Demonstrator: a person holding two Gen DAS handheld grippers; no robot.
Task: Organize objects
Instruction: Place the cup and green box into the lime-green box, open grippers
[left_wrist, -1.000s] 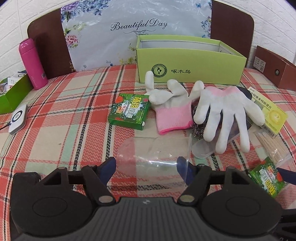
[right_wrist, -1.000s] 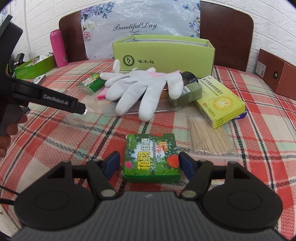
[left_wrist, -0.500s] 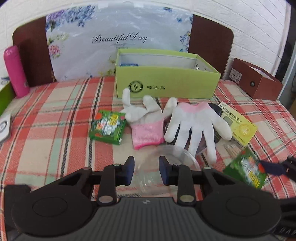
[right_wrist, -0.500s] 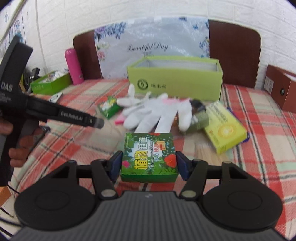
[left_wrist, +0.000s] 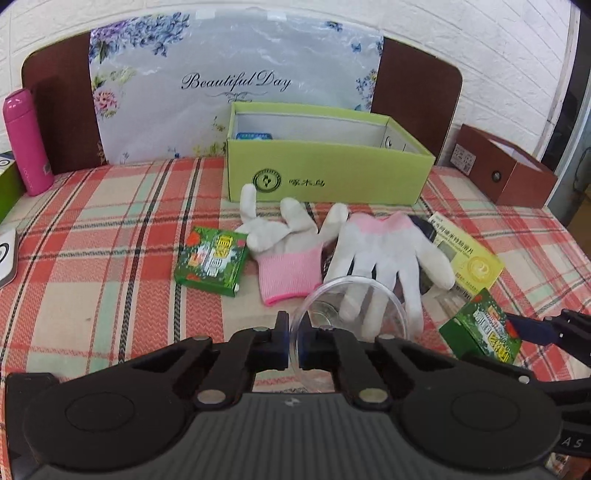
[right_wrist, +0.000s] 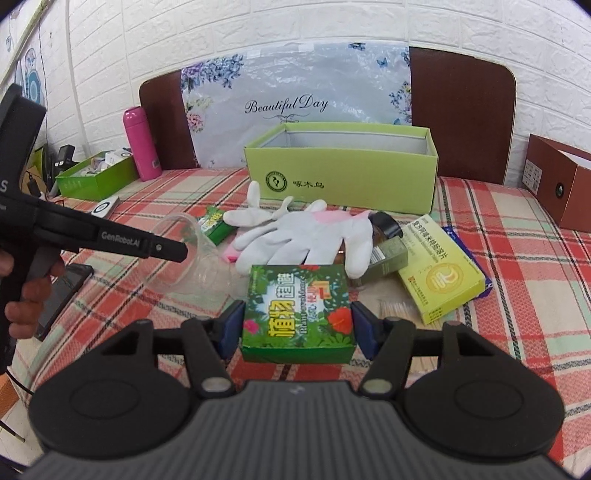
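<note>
My left gripper (left_wrist: 293, 341) is shut on the rim of a clear plastic cup (left_wrist: 351, 306) and holds it above the cloth; the cup also shows in the right wrist view (right_wrist: 192, 258). My right gripper (right_wrist: 298, 326) is shut on a green box (right_wrist: 299, 310), lifted off the table; it also shows in the left wrist view (left_wrist: 482, 332). Two white gloves with pink cuffs (left_wrist: 373, 251) lie in the middle. A second green box (left_wrist: 210, 260) lies left of them. An open lime-green box (left_wrist: 325, 170) stands behind.
A yellow medicine box (right_wrist: 441, 273), a dark-capped bottle (right_wrist: 388, 243) and a bag of toothpicks (right_wrist: 399, 308) lie to the right. A pink flask (left_wrist: 27, 144) stands at far left, a brown box (left_wrist: 506, 170) at far right. A phone (right_wrist: 62, 291) lies at left.
My left gripper has shut on the cup's rim and lifted it. My right gripper has shut on the green box and raised it off the table.
</note>
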